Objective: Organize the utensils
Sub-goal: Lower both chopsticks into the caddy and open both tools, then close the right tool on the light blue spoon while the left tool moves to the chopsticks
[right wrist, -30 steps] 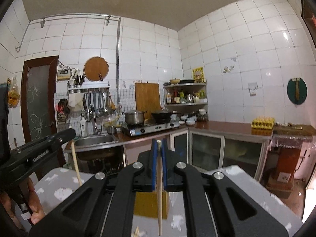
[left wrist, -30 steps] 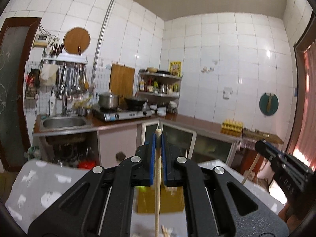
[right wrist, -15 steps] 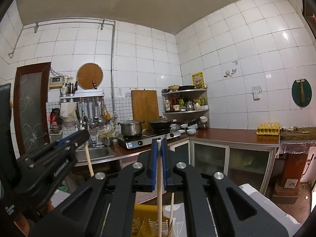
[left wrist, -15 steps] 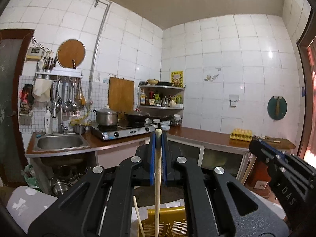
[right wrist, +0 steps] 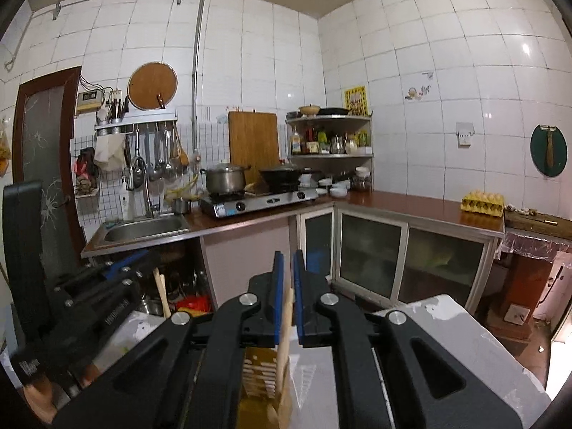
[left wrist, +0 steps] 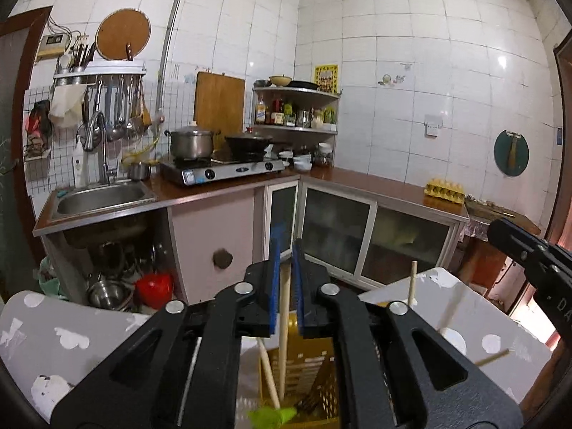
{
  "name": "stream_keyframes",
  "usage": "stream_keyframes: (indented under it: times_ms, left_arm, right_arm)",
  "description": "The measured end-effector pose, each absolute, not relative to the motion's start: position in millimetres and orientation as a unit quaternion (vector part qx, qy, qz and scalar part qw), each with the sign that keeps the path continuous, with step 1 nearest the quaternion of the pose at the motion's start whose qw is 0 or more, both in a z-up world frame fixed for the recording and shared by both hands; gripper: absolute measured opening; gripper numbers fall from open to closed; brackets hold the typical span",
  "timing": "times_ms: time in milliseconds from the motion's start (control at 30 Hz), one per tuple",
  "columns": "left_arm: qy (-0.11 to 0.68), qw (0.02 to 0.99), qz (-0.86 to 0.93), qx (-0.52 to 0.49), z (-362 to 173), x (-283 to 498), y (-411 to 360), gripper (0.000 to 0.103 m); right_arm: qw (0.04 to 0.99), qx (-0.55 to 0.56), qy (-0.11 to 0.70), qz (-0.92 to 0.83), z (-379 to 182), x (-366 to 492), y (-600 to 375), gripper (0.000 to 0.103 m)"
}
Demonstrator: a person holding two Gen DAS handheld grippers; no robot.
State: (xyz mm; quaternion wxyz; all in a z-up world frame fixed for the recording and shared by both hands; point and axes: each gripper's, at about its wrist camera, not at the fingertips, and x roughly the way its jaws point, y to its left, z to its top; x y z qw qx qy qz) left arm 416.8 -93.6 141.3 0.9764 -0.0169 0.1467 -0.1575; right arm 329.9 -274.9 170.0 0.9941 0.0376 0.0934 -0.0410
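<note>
A: Left gripper (left wrist: 286,246): fingers?

B: Apart. The jaws have just been opening, and there's a gap on both sides of the left stick (left wrist: 284,307). It stands between the blue pads (left wrist: 274,286), which aren't pressing on it. A second ago they were clamped on it.

A: Where's the stick?

B: Near upright, with its lower end inside the yellow holder (left wrist: 307,357) on the table (left wrist: 71,332). A third stick (left wrist: 268,375) leans in the holder just beside it.

A: Right gripper (right wrist: 289,254)?

B: Fingers together on the right stick (right wrist: 286,321), pads (right wrist: 278,286) close on both sides. The stick is tilted now. Its top sits below the pad tips, where earlier it was level with them and straight. Its lower end reaches down into the holder (right wrist: 257,371), but that part is blurry.

A: What else changed?

B: Both grippers are lower and further forward. A second ago the holder was a small yellow patch on the table cloth under the fingers. Half a second ago its rim was coming in. Now it fills the gap under both pairs of jaws. The counter and sink look closer too.

A: Do the grippers see each other?

B: Yes. The right one is at the right edge of the left view (left wrist: 529,250). The left one is at the left of the right view (right wrist: 143,255), with its stick hanging below it.
</note>
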Motion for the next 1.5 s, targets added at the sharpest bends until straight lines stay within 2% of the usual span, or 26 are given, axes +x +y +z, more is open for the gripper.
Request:
stream_keyframes:
  times_ms: [33,67,100,133,200,233,300,333,400,567,1133,1500]
  left_arm:
    - [0.147,0.977,-0.152,-0.018,147,410,-89,0.023]
    - [0.145,0.978,-0.147,-0.019,153,404,-85,0.038]
    - [0.14,0.979,-0.144,-0.019,160,396,-81,0.05]
    - [0.131,0.982,-0.137,-0.018,168,385,-74,0.055]
    - [0.125,0.983,-0.132,-0.015,179,368,-64,0.069]
    - [0.125,0.983,-0.134,-0.015,185,356,-57,0.073]
    - [0.132,0.982,-0.137,-0.016,191,339,-48,0.089]
    - [0.134,0.981,-0.137,-0.012,192,325,-42,0.09]
    - [0.131,0.983,-0.128,-0.007,191,306,-33,0.099]
    - [0.172,0.976,-0.134,-0.02,165,273,-8,0.098]
    - [0.322,0.941,-0.106,0.015,24,257,-9,0.098]
    - [0.367,0.926,-0.092,0.006,-10,269,-6,0.098]
  right_arm:
    - [0.994,0.039,0.097,-0.044,173,325,-277,0.01]
    - [0.993,0.041,0.098,-0.047,176,320,-280,0.027]
    - [0.993,0.044,0.098,-0.049,180,312,-283,0.039]
    - [0.993,0.047,0.092,-0.052,183,302,-286,0.054]
    - [0.994,0.043,0.086,-0.059,189,286,-287,0.055]
    - [0.993,0.038,0.091,-0.061,191,275,-288,0.055]
    - [0.993,0.039,0.099,-0.059,192,261,-290,0.057]
    - [0.992,0.041,0.108,-0.055,190,250,-292,0.06]
    - [0.991,0.044,0.117,-0.052,184,235,-293,0.064]
    - [0.987,0.028,0.152,-0.044,153,206,-287,0.071]
    - [0.95,0.011,0.312,-0.02,9,214,-257,0.071]
    - [0.931,-0.014,0.365,0.022,-15,236,-226,0.071]
